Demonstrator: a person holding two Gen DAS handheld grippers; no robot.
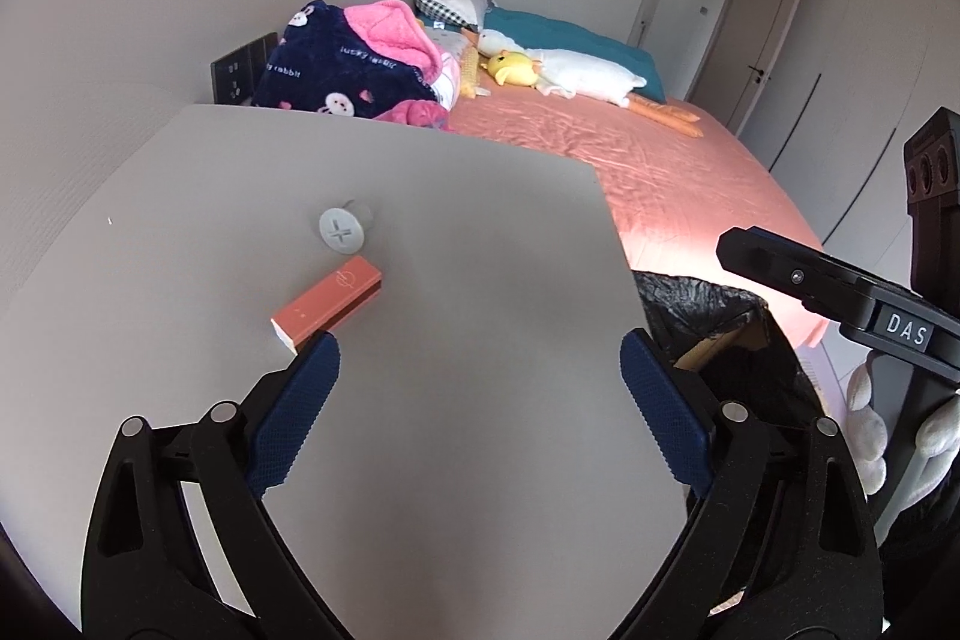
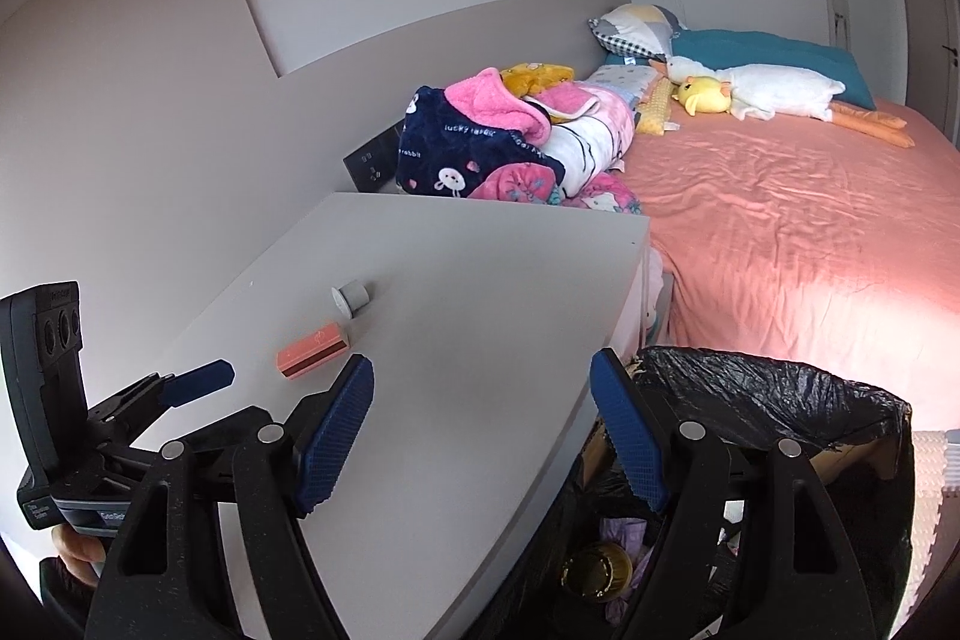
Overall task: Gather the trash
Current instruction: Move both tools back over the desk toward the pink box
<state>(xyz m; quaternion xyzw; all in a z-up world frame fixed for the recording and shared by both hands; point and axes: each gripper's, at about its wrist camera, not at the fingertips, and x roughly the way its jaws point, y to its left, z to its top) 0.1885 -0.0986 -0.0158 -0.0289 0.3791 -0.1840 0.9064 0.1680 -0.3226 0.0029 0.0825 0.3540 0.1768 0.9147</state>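
Trash: one box point(image 1: 327, 301); one cap point(image 1: 343, 232)

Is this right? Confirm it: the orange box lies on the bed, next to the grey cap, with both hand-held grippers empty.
Not quite. The orange box lies on the table, not the bed, as the left wrist view shows. It is next to the grey cap, and both hand-held grippers are empty.

On the table point(image 1: 420, 460) lie a box point(image 1: 327, 299) and, just behind it, a cap point(image 1: 343, 232), close together. The bin point(image 2: 780, 400) stands right of the table, with the bed point(image 2: 780, 232) behind it. A blanket point(image 2: 480, 142) is heaped on the bed behind the table, and plush toys point(image 2: 774, 91) lie farther right.
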